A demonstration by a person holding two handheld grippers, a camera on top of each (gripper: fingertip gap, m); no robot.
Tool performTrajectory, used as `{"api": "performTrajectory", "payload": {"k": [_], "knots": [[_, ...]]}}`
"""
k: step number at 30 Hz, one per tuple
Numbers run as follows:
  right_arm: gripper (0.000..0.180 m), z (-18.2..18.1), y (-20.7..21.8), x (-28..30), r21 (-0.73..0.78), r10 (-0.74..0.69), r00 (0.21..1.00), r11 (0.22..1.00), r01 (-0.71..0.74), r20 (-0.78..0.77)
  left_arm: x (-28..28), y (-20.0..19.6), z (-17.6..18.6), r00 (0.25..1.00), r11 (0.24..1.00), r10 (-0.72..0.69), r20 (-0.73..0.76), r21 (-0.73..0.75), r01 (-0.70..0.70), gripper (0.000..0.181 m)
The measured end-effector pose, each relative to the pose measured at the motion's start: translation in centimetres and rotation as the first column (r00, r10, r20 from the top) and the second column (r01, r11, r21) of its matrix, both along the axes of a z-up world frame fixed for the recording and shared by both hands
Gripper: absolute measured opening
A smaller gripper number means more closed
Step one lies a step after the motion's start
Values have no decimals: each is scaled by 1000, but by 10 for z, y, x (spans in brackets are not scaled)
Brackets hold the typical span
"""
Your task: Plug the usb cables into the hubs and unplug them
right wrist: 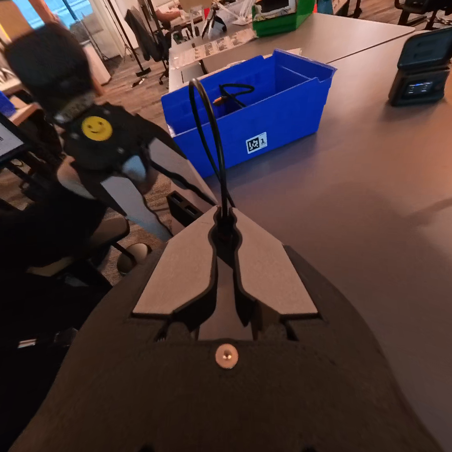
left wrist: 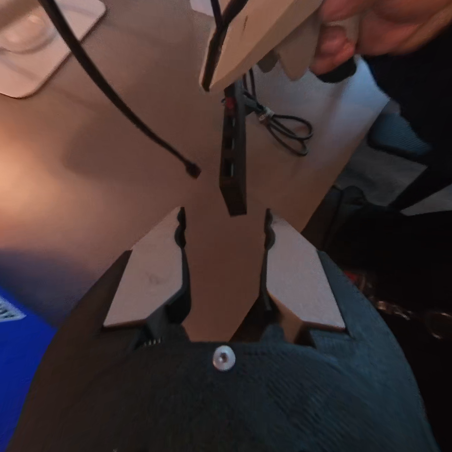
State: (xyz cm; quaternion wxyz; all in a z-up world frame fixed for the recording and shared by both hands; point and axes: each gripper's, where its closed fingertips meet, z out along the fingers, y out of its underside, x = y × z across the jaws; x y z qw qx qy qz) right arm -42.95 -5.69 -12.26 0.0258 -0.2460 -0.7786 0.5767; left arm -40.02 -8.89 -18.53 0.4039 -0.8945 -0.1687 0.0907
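A black USB hub (left wrist: 232, 159) lies on the table (left wrist: 110, 134) near its edge, ports facing left. My left gripper (left wrist: 224, 215) is open and empty, its tips on either side of the hub's near end. My right gripper (right wrist: 223, 215) is shut on a black USB cable (right wrist: 205, 127) that loops up ahead of it. In the left wrist view the right gripper (left wrist: 208, 83) hangs above the hub's far end, and the cable's free plug (left wrist: 193, 170) dangles just left of the hub. The hub (right wrist: 182, 208) and the left gripper's fingers (right wrist: 132, 195) show in the right wrist view.
A tied, coiled black cable (left wrist: 288, 132) lies right of the hub. A blue bin (right wrist: 256, 117) holding another cable stands behind it. A black device with a small screen (right wrist: 420, 68) sits far right. A pale rounded slab (left wrist: 36, 49) lies far left. A chair stands past the table edge. Tip to tip, the grippers are about 8 cm apart.
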Motion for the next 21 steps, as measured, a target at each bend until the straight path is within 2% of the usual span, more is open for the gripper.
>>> {"api": "performTrajectory", "payload": {"k": [1, 3, 5, 6, 10, 14, 17, 21], "knots": [[2, 1, -2, 1, -3, -1, 1000, 1000, 1, -1, 3, 8, -1, 999, 999, -27, 37, 35, 25, 65], [3, 0, -4, 4, 10, -7, 1000, 1000, 7, -2, 11, 28, 12, 995, 983, -86, 47, 165, 77, 53], [3, -1, -5, 5, 17, -17, 1000, 1000, 17, -15, 13, 44, 22, 996, 961, -89, 12, 265, 83, 28], [3, 0, -5, 8, 10, -9, 1000, 1000, 10, -11, 10, 46, 19, 997, 965, -70, -15, 252, 71, 15], [4, 1, -3, 14, 27, 16, 999, 1000, -15, -35, -1, 46, 11, 997, 982, -41, -72, 181, 54, 9], [4, 6, 0, 27, 21, 117, 989, 993, -115, -94, 8, 41, 16, 992, 980, -125, -23, 152, 127, 8], [9, -3, 8, 34, 115, 176, 974, 980, -161, -143, 12, 36, 16, 986, 981, -163, -16, 101, 164, 8], [8, 2, 7, 46, 140, 246, 946, 965, -220, -212, 27, 35, 26, 966, 956, -257, 37, 158, 248, 8]]}}
